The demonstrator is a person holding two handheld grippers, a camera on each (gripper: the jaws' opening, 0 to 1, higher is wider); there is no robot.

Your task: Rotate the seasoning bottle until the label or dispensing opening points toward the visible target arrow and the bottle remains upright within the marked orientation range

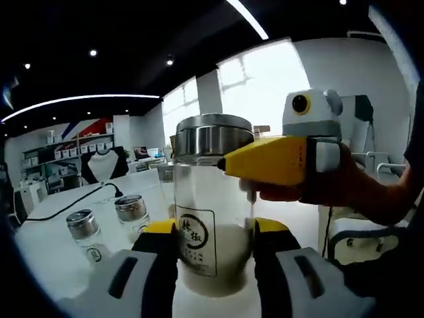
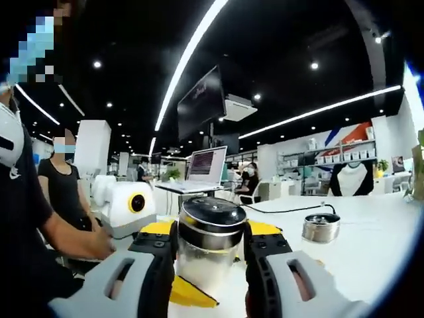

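**Mia:** Tongs first! The left tongs [image 1: 213, 255] come up from the bottom of the left gripper view. Their two yellow and black jaws sit on each side of the big bottle [image 1: 212, 212], low down by its base. They are closed on the glass.

**Ben:** Where is the bottle?

**Mia:** It stands straight up on the white surface [image 1: 59, 265], close in front. It has clear glass, a shiny metal lid [image 1: 213, 138], some pale powder at the bottom and a label [image 1: 196, 244] with dark writing facing the left tongs.

**Ben:** And the other tongs?

**Mia:** The right tongs [image 1: 240, 171] come in from the right side, level with the lid. A hand [image 1: 318, 189] holds them flat and sideways, with the yellow tip touching the lid. In the right gripper view the right tongs [image 2: 211, 248] have the lid [image 2: 212, 222] squeezed between both jaws.

**Ben:** Anything else?

**Mia:** Two small jars [image 1: 106, 225] with metal tops stand on the surface to the left, apart from the big bottle. In the right gripper view a small metal lid [image 2: 321, 227] sits on the surface to the right, and a laptop [image 2: 205, 169] stands open farther back. A person's bare arm [image 2: 73, 238] reaches in from the left.
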